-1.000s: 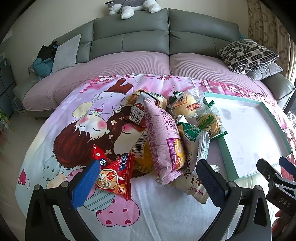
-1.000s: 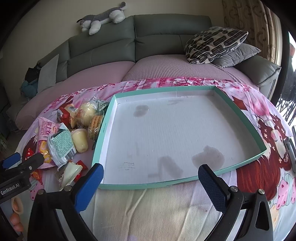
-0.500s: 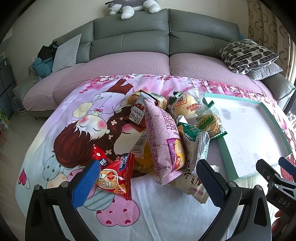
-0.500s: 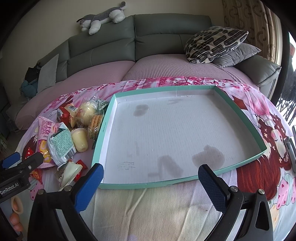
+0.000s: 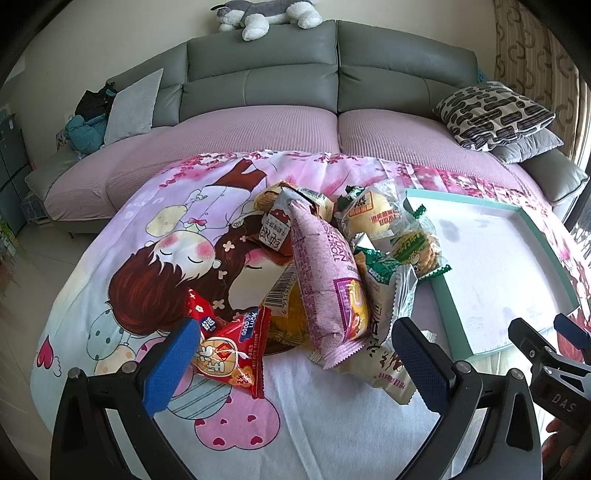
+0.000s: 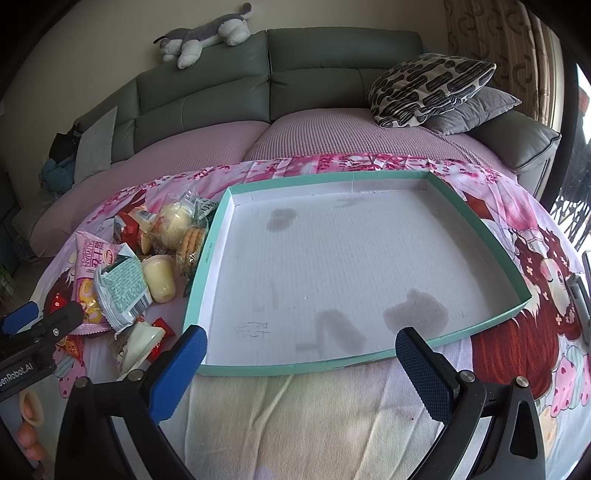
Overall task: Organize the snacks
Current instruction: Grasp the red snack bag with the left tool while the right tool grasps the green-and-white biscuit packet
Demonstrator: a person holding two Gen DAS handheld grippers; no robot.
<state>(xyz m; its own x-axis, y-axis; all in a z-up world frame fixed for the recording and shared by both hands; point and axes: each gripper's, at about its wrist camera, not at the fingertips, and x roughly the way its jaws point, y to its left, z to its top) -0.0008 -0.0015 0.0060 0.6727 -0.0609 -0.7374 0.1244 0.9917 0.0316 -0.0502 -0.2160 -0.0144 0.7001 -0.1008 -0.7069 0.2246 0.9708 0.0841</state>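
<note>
A heap of snack packets lies on a pink cartoon-print cloth: a long purple packet, a red packet at the near left, a bun in clear wrap and a biscuit pack. My left gripper hovers open just before the heap, holding nothing. To the right sits a shallow teal-rimmed tray with a white, stained floor and nothing in it. My right gripper stands open at the tray's near edge. The same heap shows left of the tray in the right wrist view.
A grey sofa with a purple seat cover runs behind the cloth. A patterned cushion rests at its right end, a plush dog on the backrest. The cloth's front edge is close to both grippers.
</note>
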